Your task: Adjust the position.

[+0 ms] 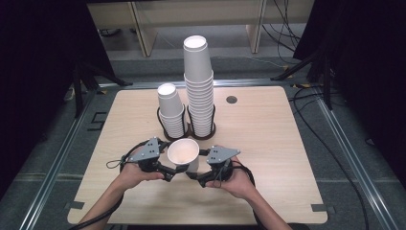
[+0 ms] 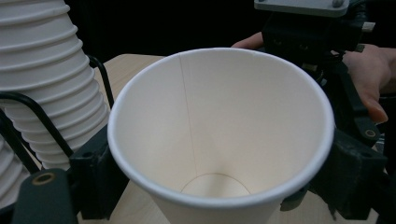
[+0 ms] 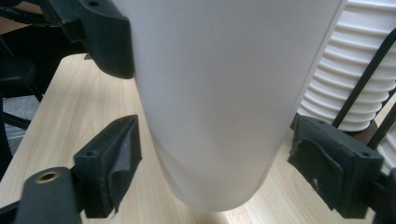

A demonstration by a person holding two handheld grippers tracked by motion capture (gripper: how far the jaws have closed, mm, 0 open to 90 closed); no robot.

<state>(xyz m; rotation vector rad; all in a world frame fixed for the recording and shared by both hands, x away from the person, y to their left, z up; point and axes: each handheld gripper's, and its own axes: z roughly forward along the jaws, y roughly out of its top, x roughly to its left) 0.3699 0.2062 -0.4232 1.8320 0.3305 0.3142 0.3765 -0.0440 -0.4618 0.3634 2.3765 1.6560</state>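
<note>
Pale wooden table [image 1: 268,143]: just before two wire-held stacks of white cups [image 1: 198,91], left gripper [image 1: 171,173] pinches an upright white paper cup [image 1: 183,153]; right gripper [image 1: 191,176] is spread around it.

The cup [image 2: 219,126] is smooth matt white paper. Behind it, ribbed paper stacks [image 1: 198,91] sit in glossy black wire holders [image 1: 172,130] on the pale wood-grain table [image 1: 268,139].

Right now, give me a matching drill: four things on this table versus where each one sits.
Things:
1 single cup
2 tall stack
3 short stack
4 round hole

Places:
A left ring of the wire holder
B in the tabletop, right of the stacks
C between the jaws of the left gripper, mouth up
D right ring of the wire holder

Pairs: 1-C, 2-D, 3-A, 4-B
</note>
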